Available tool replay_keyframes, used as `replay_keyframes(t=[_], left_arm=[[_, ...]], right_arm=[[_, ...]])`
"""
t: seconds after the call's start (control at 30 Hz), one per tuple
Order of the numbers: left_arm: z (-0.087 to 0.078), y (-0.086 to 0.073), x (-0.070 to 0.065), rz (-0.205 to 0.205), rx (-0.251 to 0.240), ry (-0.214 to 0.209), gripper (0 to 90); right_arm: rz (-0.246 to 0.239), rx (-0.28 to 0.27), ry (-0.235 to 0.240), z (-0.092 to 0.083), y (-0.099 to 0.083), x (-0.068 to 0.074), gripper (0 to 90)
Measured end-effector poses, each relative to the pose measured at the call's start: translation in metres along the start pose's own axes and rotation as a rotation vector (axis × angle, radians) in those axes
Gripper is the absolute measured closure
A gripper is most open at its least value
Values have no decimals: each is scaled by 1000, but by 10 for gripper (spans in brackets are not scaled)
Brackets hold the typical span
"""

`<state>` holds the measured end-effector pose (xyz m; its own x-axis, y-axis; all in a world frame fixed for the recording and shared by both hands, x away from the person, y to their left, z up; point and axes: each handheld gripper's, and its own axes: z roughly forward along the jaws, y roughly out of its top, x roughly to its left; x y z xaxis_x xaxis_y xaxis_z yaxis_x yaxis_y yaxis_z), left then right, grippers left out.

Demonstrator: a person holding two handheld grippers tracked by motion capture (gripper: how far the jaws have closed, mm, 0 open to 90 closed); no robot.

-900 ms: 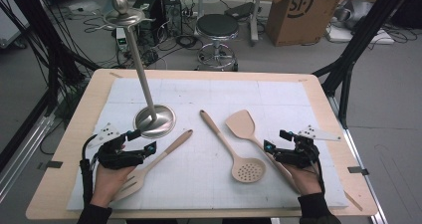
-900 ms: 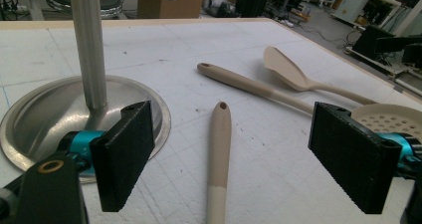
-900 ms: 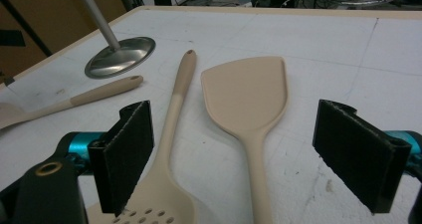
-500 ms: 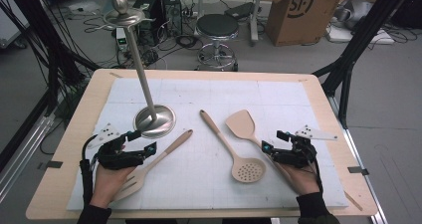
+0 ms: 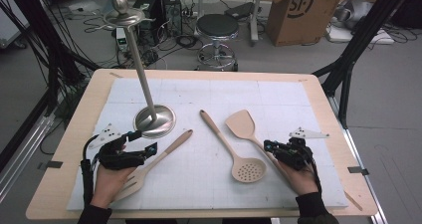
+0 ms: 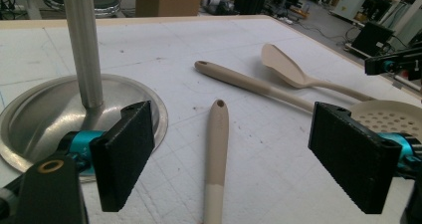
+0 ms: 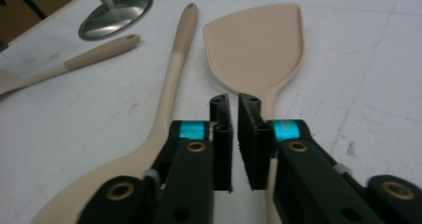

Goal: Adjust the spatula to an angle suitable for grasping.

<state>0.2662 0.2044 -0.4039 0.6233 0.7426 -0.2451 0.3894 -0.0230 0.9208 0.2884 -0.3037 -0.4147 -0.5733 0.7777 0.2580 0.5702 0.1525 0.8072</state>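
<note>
The table (image 5: 69, 149) carries a white mat (image 5: 298, 114), and on the mat's left half stands the metal stand (image 5: 154, 119), the landmark for everything else: a round base with a tall pole rising from it.

Right of the stand's base, well apart from it, lies the skimmer (image 5: 234, 152), its handle end pointing toward the far side and its perforated bowl toward the person. Just beyond the skimmer, farther from the stand, lies the spatula (image 5: 243, 125), blade toward the far side, its handle running back to the right hand. Near the stand's base on the person's side lies the slotted turner (image 5: 154, 162), its handle tip close to the base and its slotted head under the left hand.

The left gripper (image 5: 144, 143) sits just on the person's side of the stand's base. In the left gripper view (image 6: 234, 154) its jaws stand wide, with the turner's handle (image 6: 216, 154) lying on the mat between them, untouched by either pad.

The right gripper (image 5: 271, 147) is far right of the stand, over the spatula's handle. In the right gripper view (image 7: 235, 134) its jaws are nearly together, a thin gap between the pads, with nothing seen clamped; the spatula's blade (image 7: 256, 47) lies straight ahead and the skimmer's handle (image 7: 174, 69) to its left.
</note>
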Motion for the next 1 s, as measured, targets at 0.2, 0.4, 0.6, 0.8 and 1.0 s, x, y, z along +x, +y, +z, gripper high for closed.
replay_keyframes(t=[0.2, 0.4, 0.6, 0.8, 1.0], left_arm=[[0, 0, 0, -5, 11, -9, 186], [0, 0, 0, -7, 3, -14, 188], [-3, 1, 1, -17, -8, -13, 188], [-5, 1, 1, -20, -10, -17, 188], [-4, 0, 2, -20, -6, -17, 188]], right_arm=[[29, 59, 4, -2, -17, 1, 894], [62, 112, -8, -8, -41, 0, 894], [54, 145, 6, -1, -38, 2, 894], [55, 186, -12, 10, -30, 1, 894], [49, 208, -3, 29, -10, 2, 894]])
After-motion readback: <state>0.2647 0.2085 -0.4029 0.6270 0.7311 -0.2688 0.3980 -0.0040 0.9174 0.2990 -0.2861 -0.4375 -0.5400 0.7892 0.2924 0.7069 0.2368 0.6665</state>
